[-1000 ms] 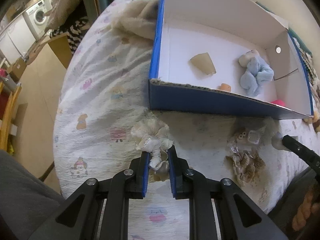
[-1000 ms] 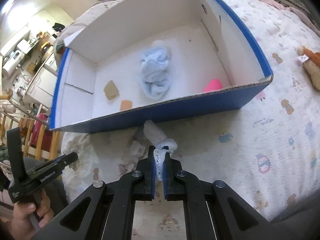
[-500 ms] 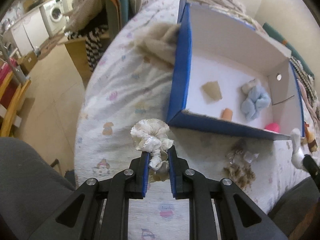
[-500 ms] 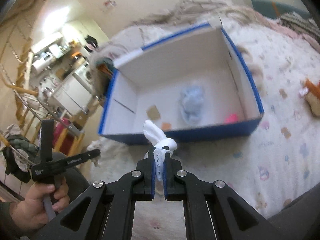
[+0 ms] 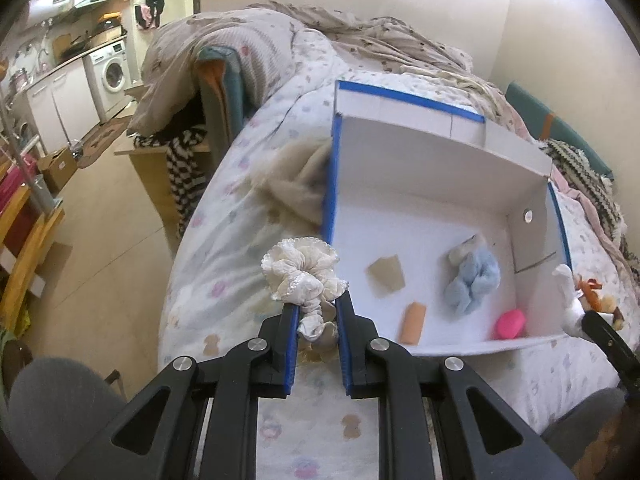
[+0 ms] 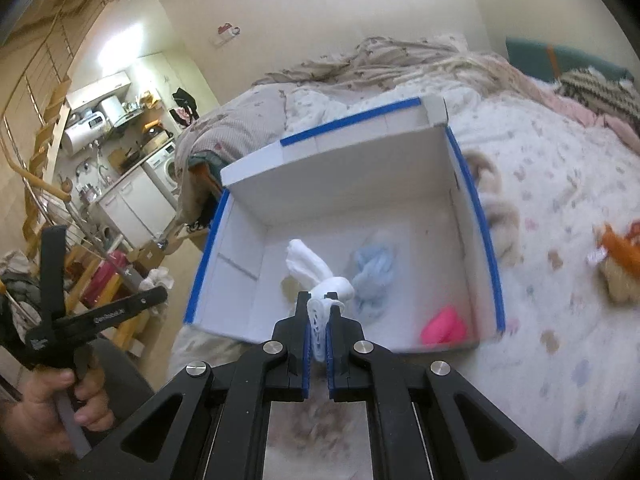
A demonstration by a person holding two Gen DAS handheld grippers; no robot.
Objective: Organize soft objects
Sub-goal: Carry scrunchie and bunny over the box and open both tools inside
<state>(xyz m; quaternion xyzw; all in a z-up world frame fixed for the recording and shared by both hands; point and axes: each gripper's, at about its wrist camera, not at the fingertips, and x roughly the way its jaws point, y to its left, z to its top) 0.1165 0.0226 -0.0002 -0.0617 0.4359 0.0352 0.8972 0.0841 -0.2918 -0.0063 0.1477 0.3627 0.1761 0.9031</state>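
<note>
My left gripper point(image 5: 317, 312) is shut on a cream lace scrunchie point(image 5: 301, 270) and holds it in the air beside the near left corner of the blue and white box point(image 5: 440, 152). My right gripper point(image 6: 318, 316) is shut on a white bow-shaped scrunchie point(image 6: 312, 270), raised over the near edge of the box point(image 6: 340, 168). Inside the box lie a light blue fluffy scrunchie point(image 5: 472, 280), a tan piece point(image 5: 386, 274), an orange piece point(image 5: 414, 322) and a pink item point(image 5: 511, 323). The right gripper's white scrunchie point(image 5: 568, 296) shows at the right of the left wrist view.
The box sits on a bed with a patterned quilt point(image 5: 224, 248). A beige fluffy cloth point(image 5: 288, 180) lies against the box's left wall. An orange and beige plush toy point(image 6: 618, 264) lies right of the box. The left hand and gripper handle point(image 6: 80, 316) are at the left.
Both grippers rose from the quilt with their scrunchies and moved towards the box. The views now look down into the box from higher up.
</note>
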